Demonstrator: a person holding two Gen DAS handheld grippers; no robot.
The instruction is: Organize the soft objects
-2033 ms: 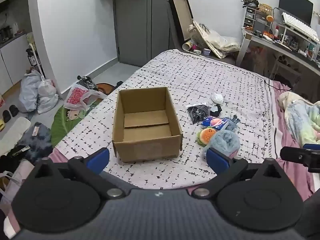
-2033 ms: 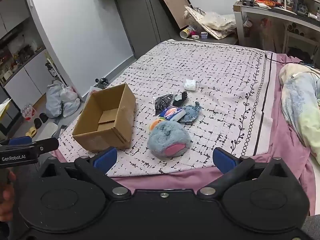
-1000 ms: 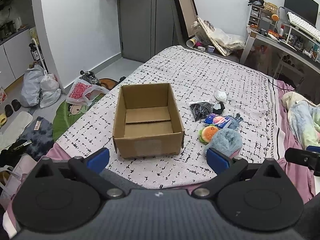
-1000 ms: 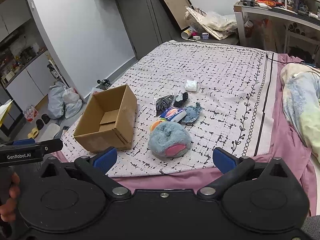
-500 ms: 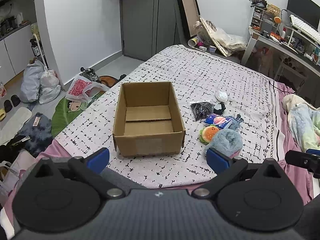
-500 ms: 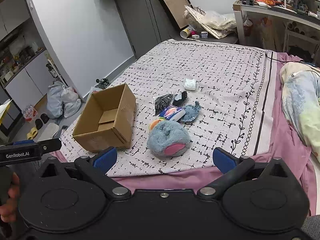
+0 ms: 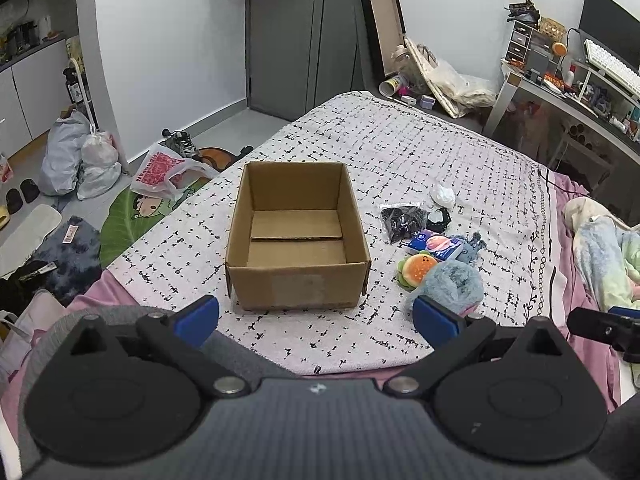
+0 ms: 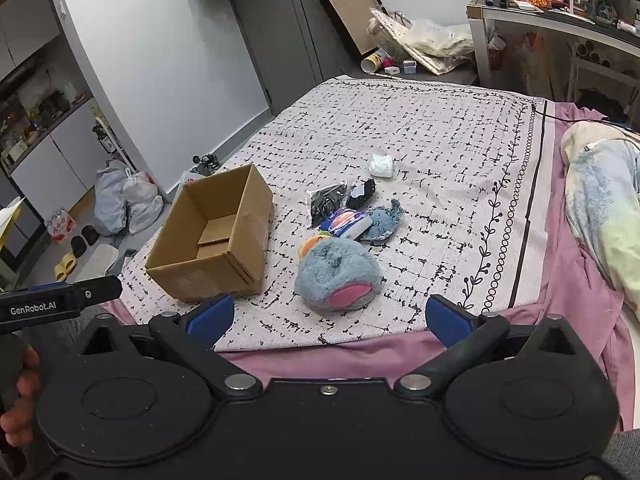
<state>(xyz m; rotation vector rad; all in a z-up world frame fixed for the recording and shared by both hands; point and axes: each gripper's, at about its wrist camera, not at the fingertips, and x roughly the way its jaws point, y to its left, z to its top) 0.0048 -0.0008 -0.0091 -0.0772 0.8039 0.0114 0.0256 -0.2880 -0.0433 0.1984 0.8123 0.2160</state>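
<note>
Both tools, left tool (image 7: 316,316) and right tool (image 8: 328,316), are spread wide and empty. The blue plush (image 8: 338,274) lies on the bed beside the empty cardboard box (image 8: 216,236). I think the right tool should lower around its middle and squeeze gently.

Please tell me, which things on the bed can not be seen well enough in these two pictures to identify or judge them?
- Burger plush: right wrist view, mostly hidden behind the fluffy blue plush.
- Black packet: both views, too small to tell its contents.
- Cardboard box: right wrist view, its near walls hide part of the floor.
- Right tongs: left wrist view, cut off by the right edge.
</note>
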